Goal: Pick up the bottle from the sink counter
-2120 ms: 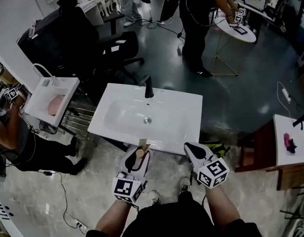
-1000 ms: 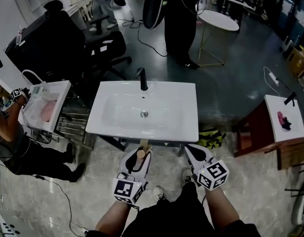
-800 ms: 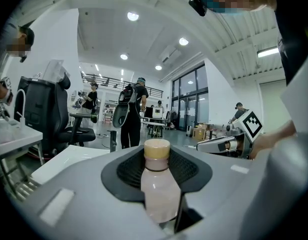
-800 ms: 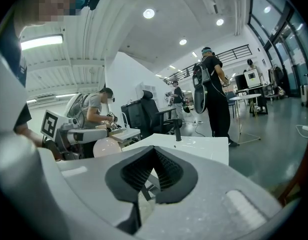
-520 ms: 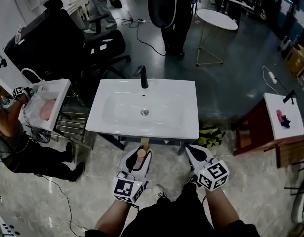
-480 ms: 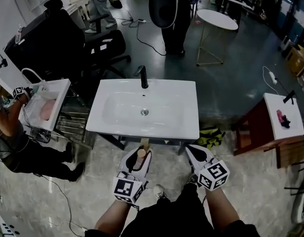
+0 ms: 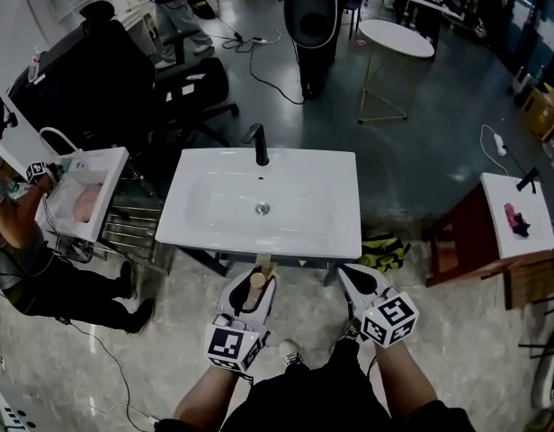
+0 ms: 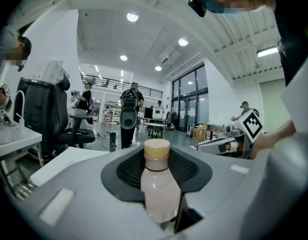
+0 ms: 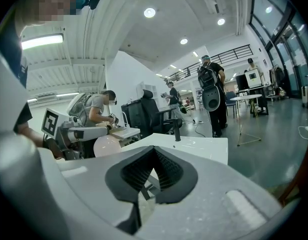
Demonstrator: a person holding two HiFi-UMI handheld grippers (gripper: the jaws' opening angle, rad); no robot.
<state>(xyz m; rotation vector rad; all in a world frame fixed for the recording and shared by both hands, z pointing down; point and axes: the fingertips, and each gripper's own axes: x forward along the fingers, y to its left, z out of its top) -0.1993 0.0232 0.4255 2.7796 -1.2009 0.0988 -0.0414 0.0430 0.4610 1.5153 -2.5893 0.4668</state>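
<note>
A pale pink bottle [image 7: 256,280] with a tan cap stands upright between the jaws of my left gripper [image 7: 252,288], which is shut on it just off the near edge of the white sink counter [image 7: 331,232]. In the left gripper view the bottle [image 8: 158,189] fills the middle, and the black pads [image 8: 131,168] clasp its neck and shoulder. My right gripper [image 7: 358,282] hangs beside it to the right, level with it, its jaws together with nothing between them. The right gripper view shows that gripper [image 9: 154,156] pointing at the counter [image 9: 204,146] and its black faucet [image 9: 177,134].
The black faucet [image 7: 259,144] stands at the far side of the sink. To the left, a person works at a small white basin [image 7: 84,187]. Behind are a black chair [image 7: 124,70], a person with a backpack [image 7: 313,16] and a round table [image 7: 398,36]. A side table [image 7: 515,219] is on the right.
The grippers and the bottle keep their places in front of the sink. The head view has drawn back and squared up to the sink. The person with the backpack has walked farther away.
</note>
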